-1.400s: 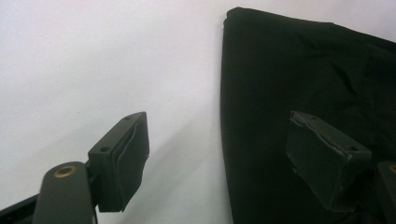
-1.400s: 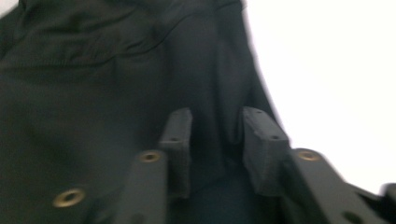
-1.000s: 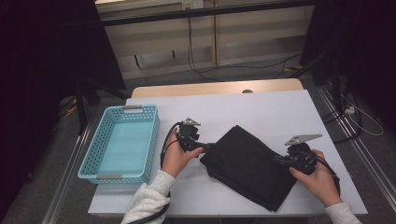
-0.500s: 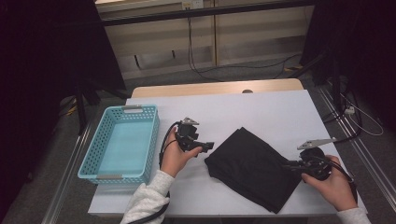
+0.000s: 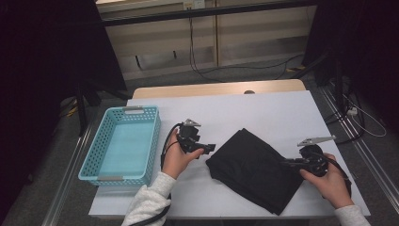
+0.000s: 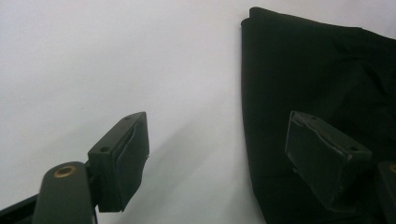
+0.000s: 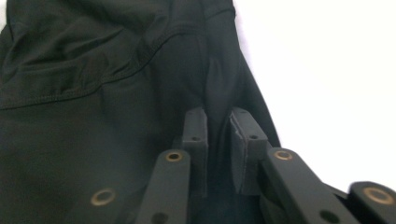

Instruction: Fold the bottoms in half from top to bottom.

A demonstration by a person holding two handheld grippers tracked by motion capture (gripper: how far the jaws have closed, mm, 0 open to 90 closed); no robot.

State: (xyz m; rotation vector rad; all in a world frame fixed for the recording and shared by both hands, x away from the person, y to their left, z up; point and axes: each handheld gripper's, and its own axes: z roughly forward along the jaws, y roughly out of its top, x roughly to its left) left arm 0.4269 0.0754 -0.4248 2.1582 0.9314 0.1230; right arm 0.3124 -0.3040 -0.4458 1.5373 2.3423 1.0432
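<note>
A black folded cloth (image 5: 254, 169) lies on the white table (image 5: 263, 108), right of centre. My left gripper (image 5: 209, 148) rests on the table just off the cloth's left corner. In the left gripper view its jaws (image 6: 219, 144) stand open, with bare table between them and the cloth (image 6: 317, 70) behind the right pad. My right gripper (image 5: 287, 162) reaches into the cloth's right edge. Its jaws have just been closing, and in the right gripper view the gripper (image 7: 218, 126) pinches a raised fold of the cloth (image 7: 93, 70).
A light blue plastic basket (image 5: 96, 146) sits on the table's left side with nothing in it. Beyond the table's far edge, cables run across the floor and dark stands rise at both sides. White table surface shows behind and to the right of the cloth.
My right hand drew back to the right off the cloth, then came back a little to its right edge. The cloth's right side shifted. The left hand kept still.
</note>
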